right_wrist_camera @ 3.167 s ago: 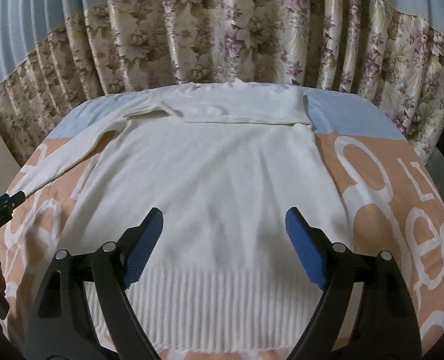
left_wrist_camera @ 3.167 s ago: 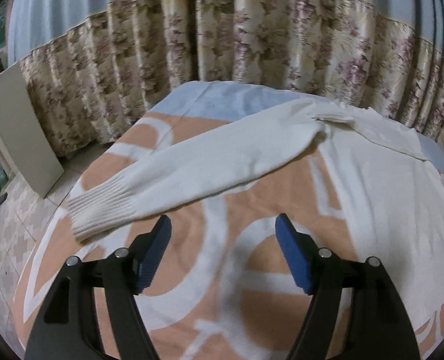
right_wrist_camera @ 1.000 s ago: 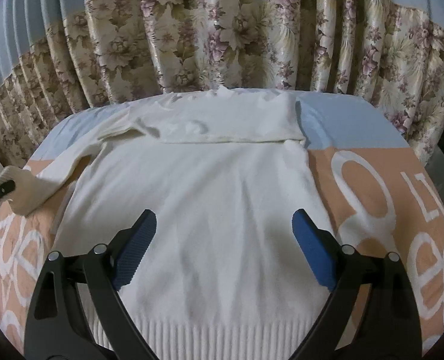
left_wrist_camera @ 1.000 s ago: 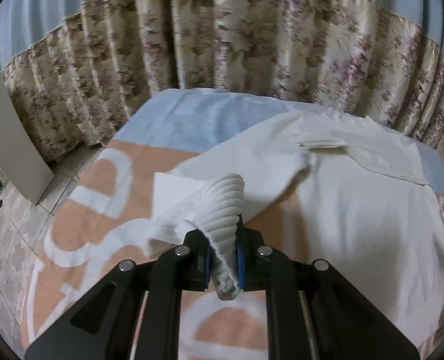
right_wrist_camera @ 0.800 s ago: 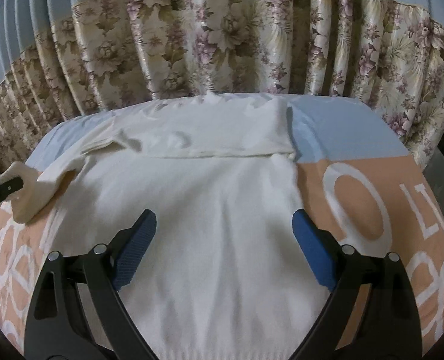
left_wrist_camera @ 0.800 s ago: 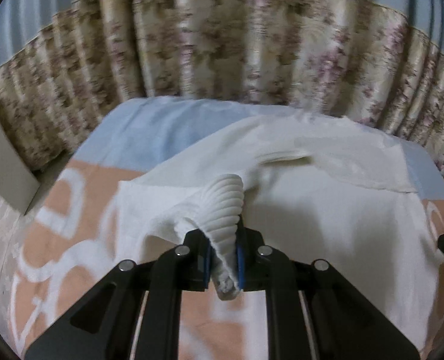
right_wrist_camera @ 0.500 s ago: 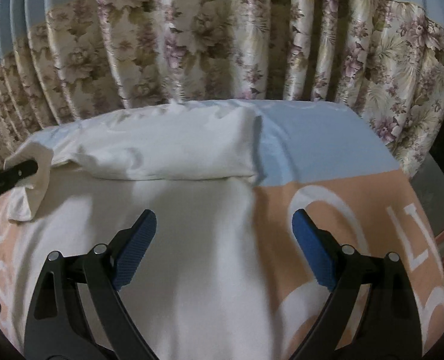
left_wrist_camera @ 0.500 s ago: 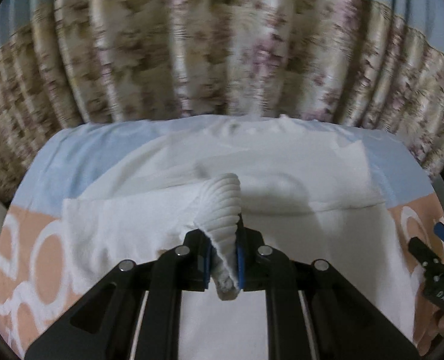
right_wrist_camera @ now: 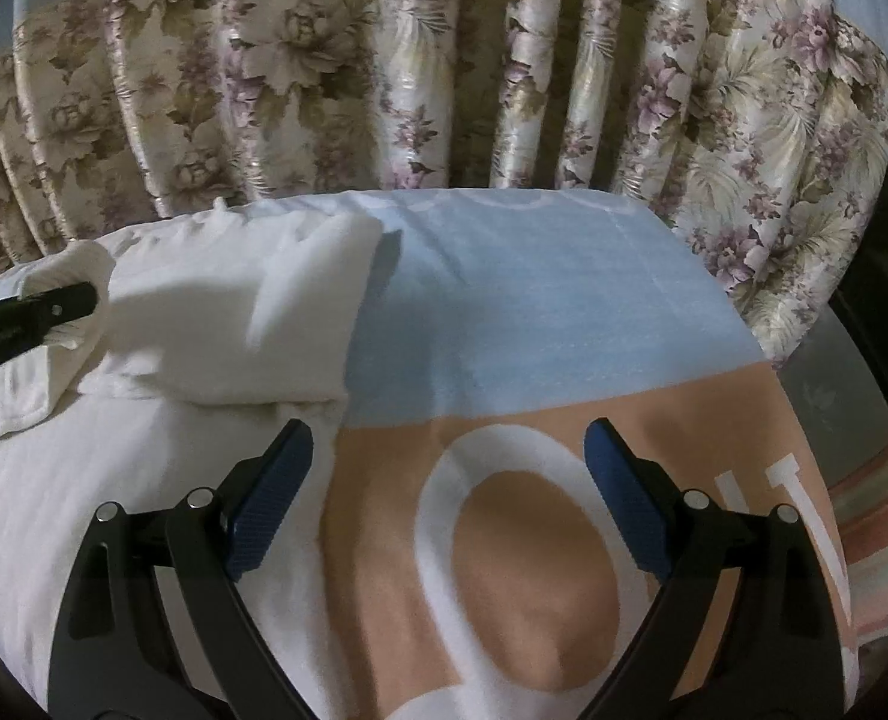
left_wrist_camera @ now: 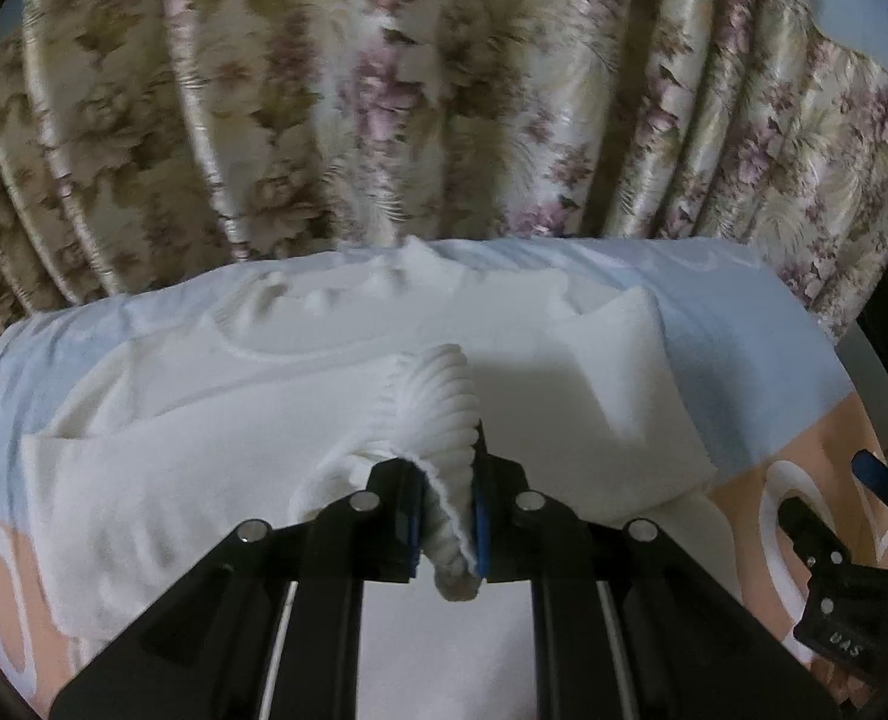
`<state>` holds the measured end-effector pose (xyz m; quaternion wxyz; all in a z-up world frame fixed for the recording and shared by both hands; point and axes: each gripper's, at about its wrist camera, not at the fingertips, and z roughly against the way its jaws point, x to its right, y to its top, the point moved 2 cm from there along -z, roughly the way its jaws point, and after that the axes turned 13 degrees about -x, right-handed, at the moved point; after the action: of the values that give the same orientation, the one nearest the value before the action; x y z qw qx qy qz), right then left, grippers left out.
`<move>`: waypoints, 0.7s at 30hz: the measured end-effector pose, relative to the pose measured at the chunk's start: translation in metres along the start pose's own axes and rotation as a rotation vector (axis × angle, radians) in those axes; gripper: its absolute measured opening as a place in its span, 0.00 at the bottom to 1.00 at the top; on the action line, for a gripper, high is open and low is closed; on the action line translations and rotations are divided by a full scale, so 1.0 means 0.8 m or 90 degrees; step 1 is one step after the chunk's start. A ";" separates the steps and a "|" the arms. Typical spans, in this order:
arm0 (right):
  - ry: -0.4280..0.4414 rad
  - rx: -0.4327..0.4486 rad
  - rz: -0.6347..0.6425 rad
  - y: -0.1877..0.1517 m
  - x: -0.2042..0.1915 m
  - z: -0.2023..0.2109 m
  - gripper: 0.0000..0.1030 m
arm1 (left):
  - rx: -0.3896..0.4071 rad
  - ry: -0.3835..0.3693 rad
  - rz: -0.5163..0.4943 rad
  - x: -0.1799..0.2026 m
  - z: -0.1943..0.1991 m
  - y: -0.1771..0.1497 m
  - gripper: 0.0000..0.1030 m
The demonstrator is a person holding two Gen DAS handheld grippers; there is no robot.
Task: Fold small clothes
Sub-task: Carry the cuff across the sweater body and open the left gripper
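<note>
A cream knit sweater [left_wrist_camera: 564, 384] lies flat on the bed. My left gripper [left_wrist_camera: 447, 510] is shut on its ribbed sleeve cuff [left_wrist_camera: 438, 402] and holds the cuff above the sweater's chest, with the sleeve trailing back to the left. The other sleeve [left_wrist_camera: 642, 372] lies folded across the top. In the right wrist view the sweater [right_wrist_camera: 216, 312] fills the left side, and the left gripper with the cuff [right_wrist_camera: 78, 276] shows at the left edge. My right gripper [right_wrist_camera: 444, 498] is open and empty, over the blanket just right of the sweater's edge.
The bed carries a blanket, orange with white letters [right_wrist_camera: 504, 588] and pale blue [right_wrist_camera: 534, 288] at the far end. A floral curtain [right_wrist_camera: 444, 60] hangs close behind the bed. The bed's right edge [right_wrist_camera: 816, 420] drops off to the floor.
My left gripper has carried the sleeve cuff rightward over the sweater's body, folding the sleeve across. My right gripper has swung right, off the sweater and over the blanket.
</note>
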<state>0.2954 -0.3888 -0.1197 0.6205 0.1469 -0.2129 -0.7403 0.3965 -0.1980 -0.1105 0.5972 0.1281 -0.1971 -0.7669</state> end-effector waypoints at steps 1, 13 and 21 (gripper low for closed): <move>-0.003 -0.001 -0.001 0.002 0.002 -0.002 0.90 | -0.004 -0.003 0.000 0.004 -0.006 0.002 0.19; 0.026 0.031 0.015 0.026 -0.025 0.005 0.90 | 0.061 -0.007 0.061 -0.067 0.043 -0.031 0.79; 0.065 0.062 0.115 0.060 -0.122 -0.005 0.89 | 0.057 0.091 0.109 -0.178 0.050 -0.066 0.79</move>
<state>0.3563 -0.3004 -0.1036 0.6869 0.1946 -0.2286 -0.6618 0.3695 -0.0435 -0.1044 0.6664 0.1919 -0.1984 -0.6926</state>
